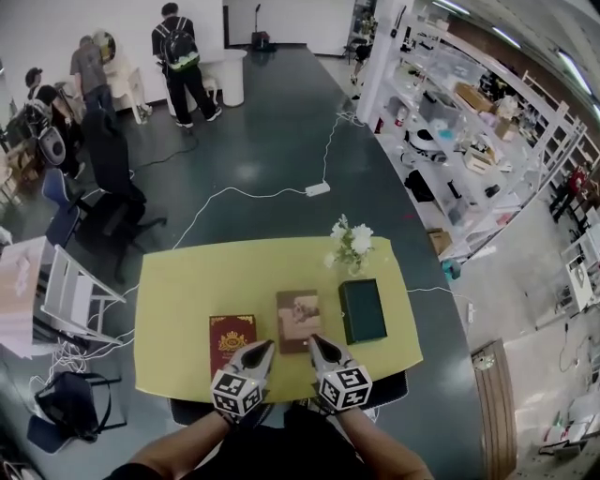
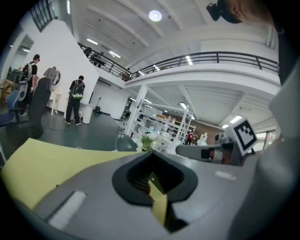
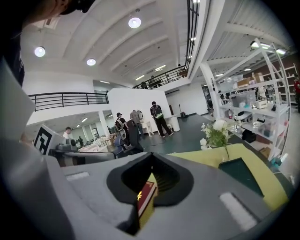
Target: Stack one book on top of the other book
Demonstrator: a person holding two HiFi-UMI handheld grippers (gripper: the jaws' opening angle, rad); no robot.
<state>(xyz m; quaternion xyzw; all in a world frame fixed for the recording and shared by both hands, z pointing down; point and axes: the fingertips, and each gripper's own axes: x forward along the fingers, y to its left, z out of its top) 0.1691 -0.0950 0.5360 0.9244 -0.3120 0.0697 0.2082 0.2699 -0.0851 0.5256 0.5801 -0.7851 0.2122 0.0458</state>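
Yellow rectangular table [image 1: 178,291] carries three books side by side: red gold-crested book [image 1: 232,339], brown picture-cover book [image 1: 298,319], dark green book [image 1: 362,310]. My left gripper [image 1: 263,349] and right gripper [image 1: 317,343] hover closed, empty, at the brown one's near edge; unopened, I judge they'd shove it askew.

Brown book [image 1: 298,317] cover picture too small to tell

Floor [image 1: 272,159]: dark, glossy. Bench [image 1: 178,309]: yellow top. Shelving racks [image 1: 469,122]: white, along the right side, loaded with boxes. White cable [image 1: 234,194] and power strip [image 1: 317,189]: lying on the floor. Office chair [image 1: 112,178]: black, at left. Walls [image 1: 300,19]: white. Balcony railing [image 2: 211,58]: black. Ceiling lights [image 3: 134,22]: round, lit.
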